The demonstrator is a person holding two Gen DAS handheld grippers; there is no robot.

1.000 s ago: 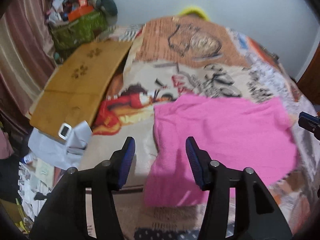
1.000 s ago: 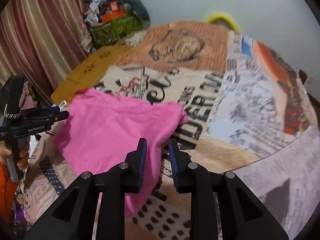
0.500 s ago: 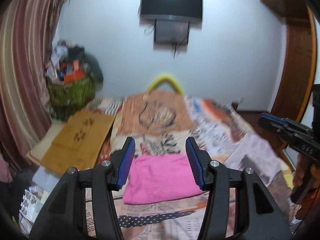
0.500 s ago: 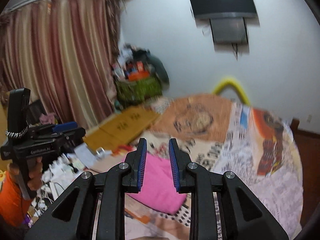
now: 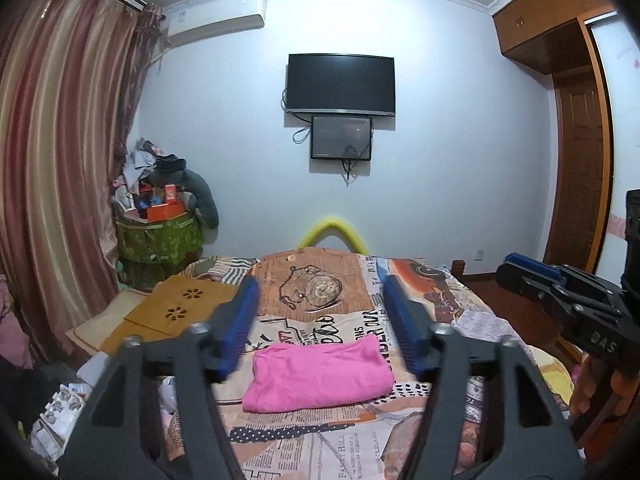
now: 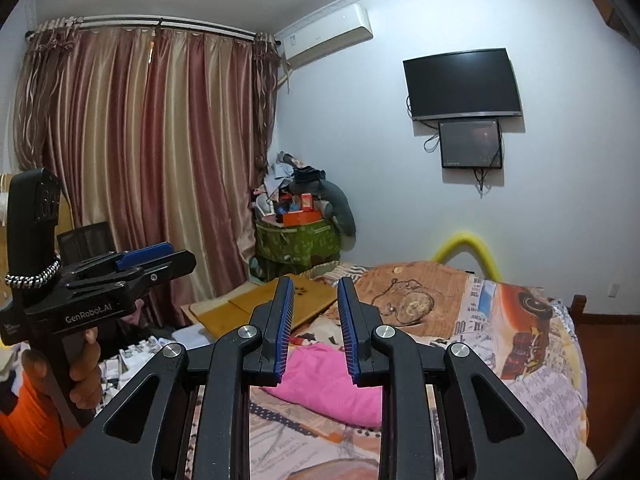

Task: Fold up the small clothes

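Note:
A pink garment (image 5: 320,374) lies folded into a flat rectangle on the patterned bedspread (image 5: 320,292). My left gripper (image 5: 320,326) is held high above the near side of the bed, well back from the garment, its jaws opening with nothing between them. In the right wrist view the pink garment (image 6: 320,380) shows low between my right gripper's (image 6: 314,320) blue pads, far beyond them; those jaws are opening a little and hold nothing. Each gripper shows from the side in the other's view, the right gripper (image 5: 520,276) at right and the left gripper (image 6: 168,256) at left.
A yellow wooden board (image 5: 176,312) leans on the bed's left side, with a green basket of clutter (image 5: 160,236) behind it. Striped curtains (image 6: 152,160) hang left, a TV (image 5: 342,84) on the far wall, a wardrobe (image 5: 576,152) at right. Loose items lie on the floor (image 5: 68,404) at left.
Both grippers rose and drew back from the bed and tilted up toward level, so the wall and TV came into view. The left jaws widened; the right jaws widened slightly.

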